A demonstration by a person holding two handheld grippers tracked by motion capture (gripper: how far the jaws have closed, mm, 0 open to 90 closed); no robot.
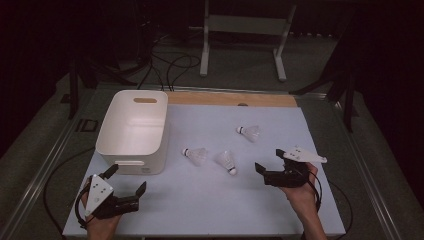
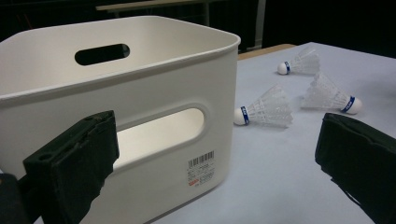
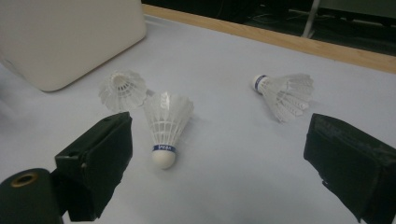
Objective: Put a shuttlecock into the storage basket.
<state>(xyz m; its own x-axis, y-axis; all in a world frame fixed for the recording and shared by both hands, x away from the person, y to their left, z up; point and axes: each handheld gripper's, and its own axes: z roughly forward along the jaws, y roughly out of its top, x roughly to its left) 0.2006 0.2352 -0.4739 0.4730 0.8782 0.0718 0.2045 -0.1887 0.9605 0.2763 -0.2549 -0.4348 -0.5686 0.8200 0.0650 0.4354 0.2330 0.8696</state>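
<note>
Three shuttlecocks are counted on the surface [image 1: 210, 200] — one nearest the bin [image 1: 195, 155], one in the middle [image 1: 227, 161] and one farther back [image 1: 249, 132]. One white bin [image 1: 133, 131] is seen, with one barcode label [image 2: 201, 168] on its side. Two hand-held grippers are counted — the left hand-held gripper [image 1: 129, 179] and the right hand-held gripper [image 1: 268, 160].

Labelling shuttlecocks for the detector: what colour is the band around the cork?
Blue, on a white cork, clearest on the nearest shuttlecock in the right gripper view.

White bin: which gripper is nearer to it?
Left. The left gripper sits just in front of the white bin; the right gripper is across the table, beyond the shuttlecocks.
</note>
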